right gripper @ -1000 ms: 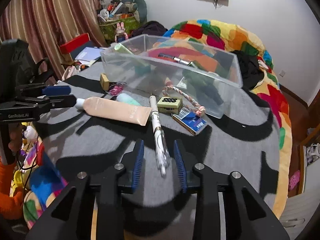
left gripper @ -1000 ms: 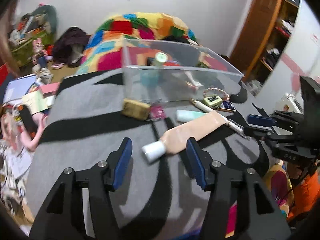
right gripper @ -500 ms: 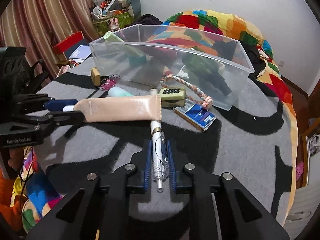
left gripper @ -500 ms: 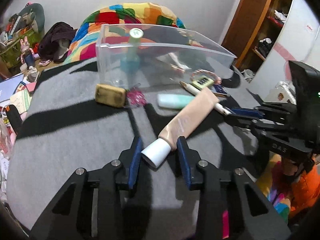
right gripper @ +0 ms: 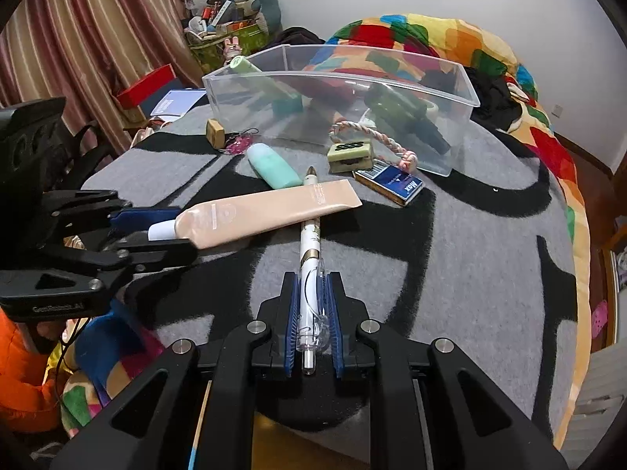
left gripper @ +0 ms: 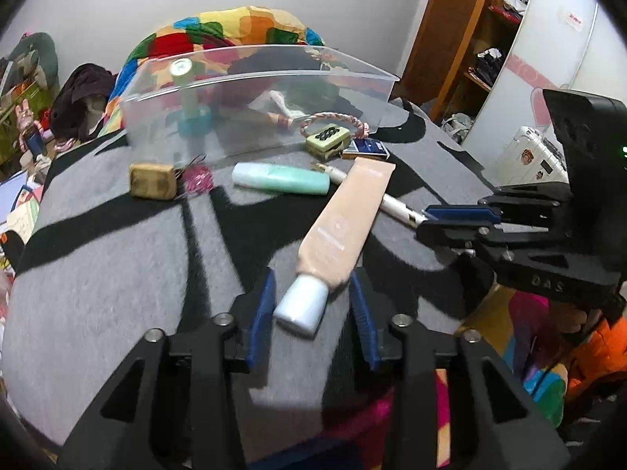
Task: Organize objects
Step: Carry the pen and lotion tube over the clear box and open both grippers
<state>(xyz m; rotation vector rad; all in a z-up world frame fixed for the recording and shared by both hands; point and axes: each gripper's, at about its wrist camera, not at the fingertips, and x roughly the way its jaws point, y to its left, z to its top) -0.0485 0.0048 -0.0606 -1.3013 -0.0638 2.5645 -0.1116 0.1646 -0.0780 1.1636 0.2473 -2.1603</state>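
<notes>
Pen [right gripper: 310, 274] and tube [right gripper: 266, 215] cross each other, and that crossing is what the next move turns on. In the right wrist view the pen runs straight up the middle of the frame, its clear clip end pinched tight between the blue pads of the right gripper [right gripper: 312, 305] at lower centre, its tip pointing toward the clear bin [right gripper: 462, 90] in the upper half. The tube lies across it from left to right, its flat crimped end resting on top of the pen's shaft just beyond the pads. So the pen cannot come straight up without dragging or tipping the tube.

In the left wrist view the tube's long axis runs from lower centre up toward the right, white cap [left gripper: 301, 305] nearest the camera. The left gripper [left gripper: 311, 309] straddles that cap; its jaws are opening at this moment, and a gap shows on each side, so I judge the cap sits between the pads without being gripped. The left gripper is the nearer one to the tube, the right has the pen only.

The bin stands beyond both, at the upper middle of each view, already holding a green bottle [left gripper: 188, 94]. On the grey blanket [left gripper: 98, 274] in front of it lie a mint tube [left gripper: 280, 180], a small block [left gripper: 153, 180], a rope loop [right gripper: 376, 133] and a blue box [right gripper: 392, 184]. Lifting the tube first, or sliding the pen back toward the camera along its own axis, looks the cleaner way out.
</notes>
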